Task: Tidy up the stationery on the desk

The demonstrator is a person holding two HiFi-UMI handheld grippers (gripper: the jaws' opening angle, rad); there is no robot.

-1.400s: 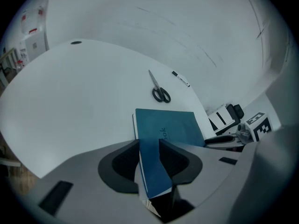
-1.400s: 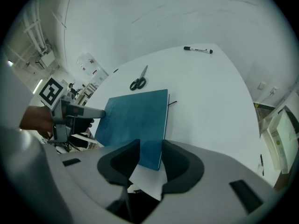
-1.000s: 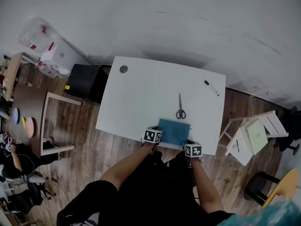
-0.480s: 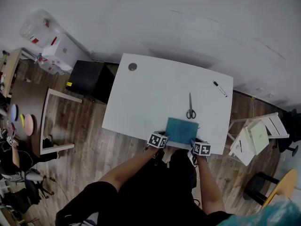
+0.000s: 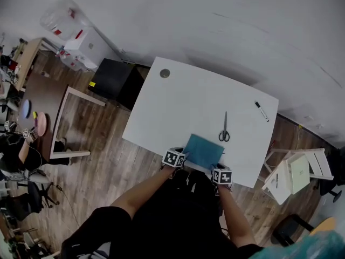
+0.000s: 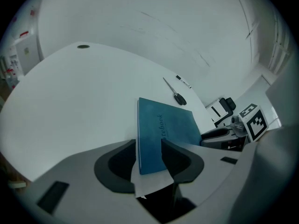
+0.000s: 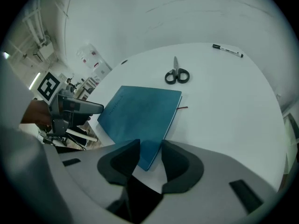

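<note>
Both tools are being kept open, gripping nothing: left tool (image 6: 148,160) is straddling the notebook's (image 6: 163,129) near-left corner, right tool (image 7: 150,160) its near-right corner. Notebook is lying flat at the bench's (image 6: 70,101) near edge, long axis running away toward the scissors (image 7: 176,75); neither hand is nearer.

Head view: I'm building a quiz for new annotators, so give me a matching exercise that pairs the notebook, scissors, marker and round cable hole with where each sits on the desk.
Things:
1. teal notebook
2. scissors
3. marker
4. round cable hole

Places:
A. in the far left corner of the desk
B. at the near edge
C. just beyond the notebook's far right corner
D. close to the far right corner

Pairs: 1-B, 2-C, 3-D, 4-A.
</note>
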